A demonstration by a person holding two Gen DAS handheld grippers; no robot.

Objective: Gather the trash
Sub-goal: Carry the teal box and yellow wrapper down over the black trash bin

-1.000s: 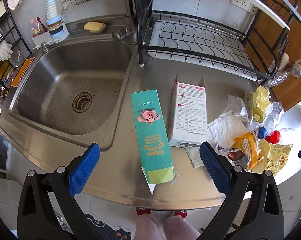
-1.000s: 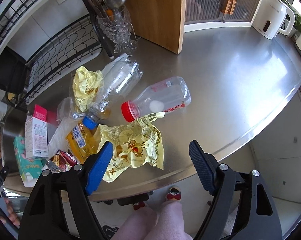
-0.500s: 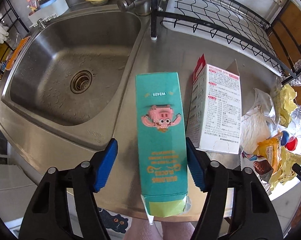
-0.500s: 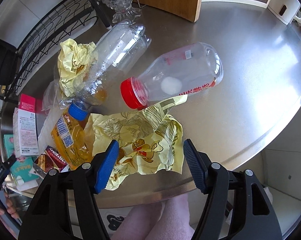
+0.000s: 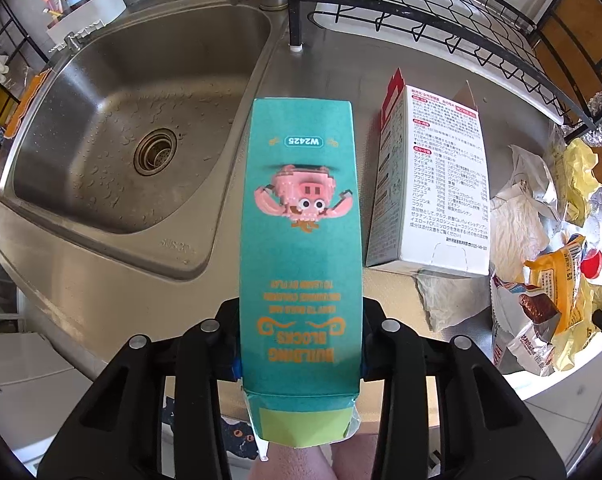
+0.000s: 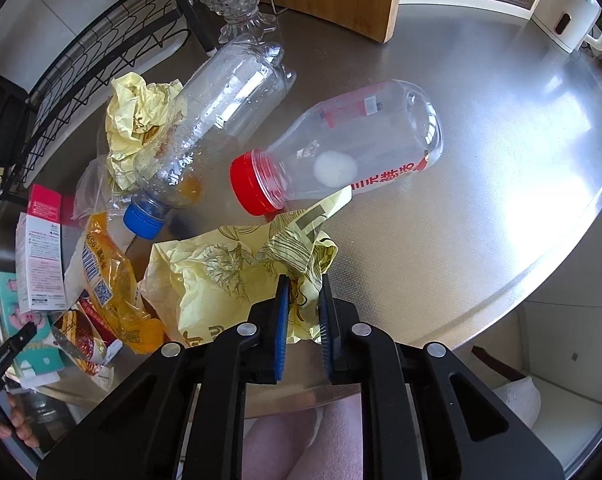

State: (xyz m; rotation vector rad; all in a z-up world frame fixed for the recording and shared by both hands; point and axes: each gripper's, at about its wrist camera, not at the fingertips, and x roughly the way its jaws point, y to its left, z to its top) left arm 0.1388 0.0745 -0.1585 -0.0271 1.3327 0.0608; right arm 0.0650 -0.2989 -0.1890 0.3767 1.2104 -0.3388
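Teal carton (image 5: 301, 248) between left tool (image 5: 299, 364) pads — contact faces hidden

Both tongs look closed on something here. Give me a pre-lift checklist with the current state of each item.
1. Left tongs shut on the teal box: ok, pads press both long sides.
2. Teal box free of the white box: ok, a gap shows between them.
3. Right tongs shut on the yellow wrapper: ok, though only its near edge is pinched.
4. Wrapper free to lift: not ok, the red-capped bottle rests on its far edge and may roll.
5. Bin within reach: cannot tell, none in view.
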